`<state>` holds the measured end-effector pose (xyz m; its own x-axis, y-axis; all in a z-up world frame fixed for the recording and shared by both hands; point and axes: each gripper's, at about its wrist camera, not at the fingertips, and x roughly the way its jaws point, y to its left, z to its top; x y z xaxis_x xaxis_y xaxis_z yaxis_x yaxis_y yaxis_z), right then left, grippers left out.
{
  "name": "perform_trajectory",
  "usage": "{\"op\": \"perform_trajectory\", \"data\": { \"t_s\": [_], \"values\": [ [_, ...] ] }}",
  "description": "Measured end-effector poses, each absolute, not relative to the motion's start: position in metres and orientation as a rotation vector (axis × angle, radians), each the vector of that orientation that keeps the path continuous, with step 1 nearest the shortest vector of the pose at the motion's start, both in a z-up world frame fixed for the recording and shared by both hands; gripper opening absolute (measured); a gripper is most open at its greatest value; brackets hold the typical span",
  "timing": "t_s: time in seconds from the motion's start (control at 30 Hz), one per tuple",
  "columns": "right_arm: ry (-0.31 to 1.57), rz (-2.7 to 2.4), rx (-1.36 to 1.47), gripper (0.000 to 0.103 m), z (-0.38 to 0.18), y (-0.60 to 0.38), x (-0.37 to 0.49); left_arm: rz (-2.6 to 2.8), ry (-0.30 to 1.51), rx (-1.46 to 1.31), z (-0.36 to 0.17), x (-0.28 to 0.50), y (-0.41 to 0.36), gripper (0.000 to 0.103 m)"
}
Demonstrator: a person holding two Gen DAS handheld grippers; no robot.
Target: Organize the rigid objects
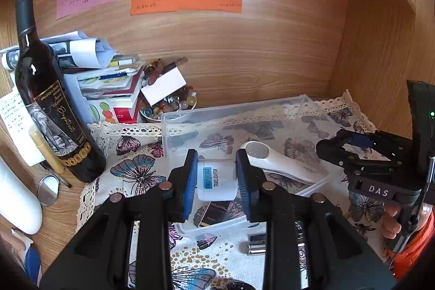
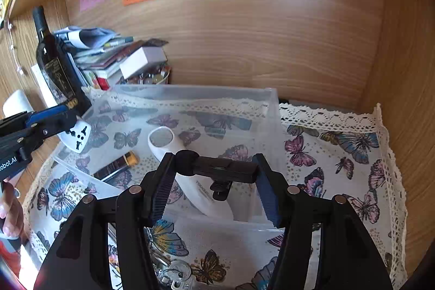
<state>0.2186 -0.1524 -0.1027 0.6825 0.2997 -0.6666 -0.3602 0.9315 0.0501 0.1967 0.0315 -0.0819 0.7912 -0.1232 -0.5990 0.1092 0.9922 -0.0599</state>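
Note:
My left gripper (image 1: 217,175) is shut on a white travel adaptor (image 1: 217,180) and holds it over the near left corner of a clear plastic box (image 1: 174,118); it also shows in the right wrist view (image 2: 77,139). My right gripper (image 2: 214,181) is shut on a black clamp-like mount (image 2: 217,170) above the box (image 2: 273,110). In the box lie a white handheld device (image 2: 174,148) and a black lighter with a gold end (image 2: 117,166). The right gripper appears at the right of the left wrist view (image 1: 353,151).
A dark wine bottle (image 1: 46,99) stands at the left by a pile of papers and books (image 1: 106,72) and a bowl of marbles (image 1: 168,105). A butterfly cloth (image 2: 339,154) covers the desk. Keys (image 2: 176,273) and a metal cylinder (image 1: 255,248) lie near the front.

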Motion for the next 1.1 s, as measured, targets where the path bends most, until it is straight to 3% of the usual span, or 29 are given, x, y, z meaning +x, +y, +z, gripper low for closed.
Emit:
{"op": "perform_trajectory", "data": {
  "t_s": [0.27, 0.37, 0.43, 0.8, 1.1],
  "values": [
    [0.755, 0.380, -0.122, 0.056, -0.112, -0.144, 0.222, -0.138, 0.722, -0.051, -0.097, 0.215, 0.034, 0.028],
    [0.748, 0.372, -0.137, 0.071, -0.111, -0.141, 0.221, -0.155, 0.731, -0.052, -0.098, 0.215, 0.032, 0.028],
    [0.726, 0.371, -0.140, 0.079, -0.107, -0.142, 0.217, -0.157, 0.717, -0.032, -0.095, 0.211, 0.028, 0.032],
    [0.606, 0.387, -0.143, 0.089, -0.074, -0.152, 0.178, -0.171, 0.617, 0.013, -0.067, 0.172, 0.024, 0.071],
    [0.579, 0.375, -0.166, 0.094, -0.074, -0.160, 0.138, -0.157, 0.670, -0.004, -0.078, 0.136, 0.046, 0.079]
  ]
}}
